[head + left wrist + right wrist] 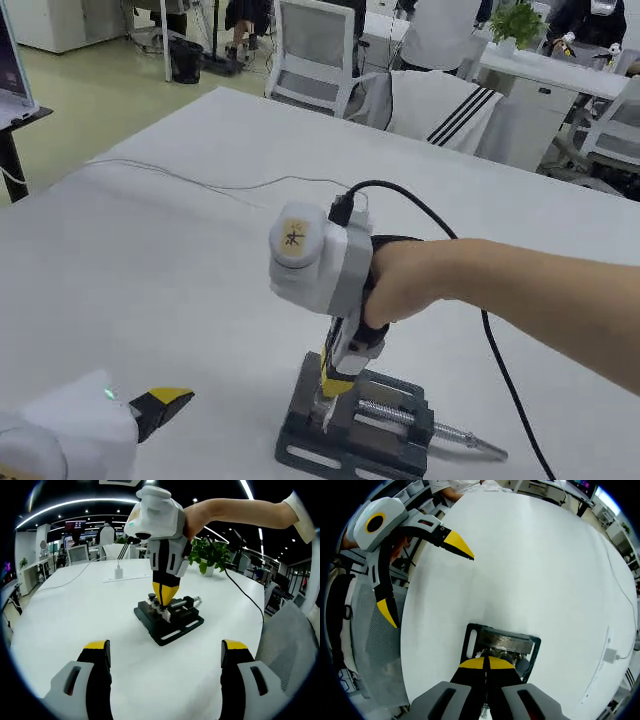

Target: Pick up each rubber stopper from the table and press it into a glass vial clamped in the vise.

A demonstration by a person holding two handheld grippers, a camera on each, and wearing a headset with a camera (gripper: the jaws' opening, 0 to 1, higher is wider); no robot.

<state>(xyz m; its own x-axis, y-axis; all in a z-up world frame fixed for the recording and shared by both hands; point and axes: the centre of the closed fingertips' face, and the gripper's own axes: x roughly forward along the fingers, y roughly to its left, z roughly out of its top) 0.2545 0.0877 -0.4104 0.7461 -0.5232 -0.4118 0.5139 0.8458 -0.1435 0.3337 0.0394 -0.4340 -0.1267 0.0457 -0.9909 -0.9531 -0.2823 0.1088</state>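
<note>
A black vise (395,440) stands near the front edge of the white table (200,280). My right gripper (333,385) points straight down into it, jaws shut, yellow tips over a small glass vial (322,407) clamped there. In the right gripper view the shut gripper (488,663) hangs over the vise (472,642); I cannot see a stopper between the tips. My left gripper (165,652) stands wide open and empty, low over the table in front of the vise (175,625). A dark-capped vial (151,598) shows beside the right gripper (164,594).
The vise screw (462,434) sticks out to the right. A thin cable (200,184) crosses the table and a white adapter (118,572) lies behind the vise. Chairs (310,50), a potted plant (207,555) and other desks surround the table.
</note>
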